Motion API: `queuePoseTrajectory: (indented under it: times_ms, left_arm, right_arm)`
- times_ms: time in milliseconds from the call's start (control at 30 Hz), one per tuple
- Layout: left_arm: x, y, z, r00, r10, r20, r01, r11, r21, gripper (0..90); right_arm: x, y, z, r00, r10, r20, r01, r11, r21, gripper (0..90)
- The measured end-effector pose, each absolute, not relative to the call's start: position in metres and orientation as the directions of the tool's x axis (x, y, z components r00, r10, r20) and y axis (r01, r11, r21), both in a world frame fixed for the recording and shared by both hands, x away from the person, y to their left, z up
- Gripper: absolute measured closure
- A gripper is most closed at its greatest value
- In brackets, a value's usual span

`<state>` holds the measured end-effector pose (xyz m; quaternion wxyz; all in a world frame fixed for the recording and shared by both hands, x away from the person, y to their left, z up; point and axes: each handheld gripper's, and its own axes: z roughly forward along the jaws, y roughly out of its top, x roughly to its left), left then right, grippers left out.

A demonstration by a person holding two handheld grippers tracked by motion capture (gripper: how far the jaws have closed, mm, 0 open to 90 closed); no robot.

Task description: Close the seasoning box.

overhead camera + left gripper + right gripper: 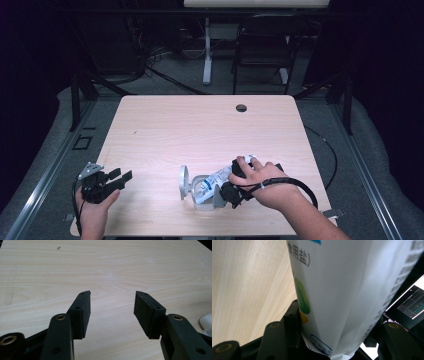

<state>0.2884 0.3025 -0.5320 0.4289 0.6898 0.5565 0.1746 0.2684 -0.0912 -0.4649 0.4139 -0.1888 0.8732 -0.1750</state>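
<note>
Right tongs (227, 186) squeezed a white bag (216, 181), tipped over a clear jar (201, 192) on the table (200, 130). Left tongs (120, 176) sat wide, empty. Salt could spill if the bag slipped sideways.

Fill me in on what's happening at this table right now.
A person works with a gripper in each hand. The right gripper is clamped on a white printed bag, tipping it over a small clear container near the front of the wooden table; a round lid stands beside it. Whether anything is pouring can't be made out. The left gripper rests at the front left with its jaws open and nothing between them.
</note>
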Motion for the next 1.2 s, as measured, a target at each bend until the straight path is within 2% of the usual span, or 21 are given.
queuePoseTrajectory:
  times_ms: [1033,1100,1200]
  left_arm:
    - [0.2883,0.3027,-0.5320,0.318,0.918,-0.236,0.619,-0.012,0.786,47.9]
    - [0.2884,0.3024,-0.5323,0.317,0.919,-0.236,0.615,-0.010,0.788,47.8]
    - [0.2883,0.3026,-0.5319,0.319,0.918,-0.236,0.618,-0.013,0.786,47.8]
  right_arm:
    - [0.2686,-0.0901,-0.4646,-0.584,-0.483,-0.653,-0.186,0.862,-0.472,46.0]
    - [0.2681,-0.0893,-0.4633,-0.575,-0.499,-0.649,-0.180,0.850,-0.494,46.0]
    - [0.2686,-0.0899,-0.4646,-0.584,-0.483,-0.653,-0.186,0.862,-0.472,46.1]
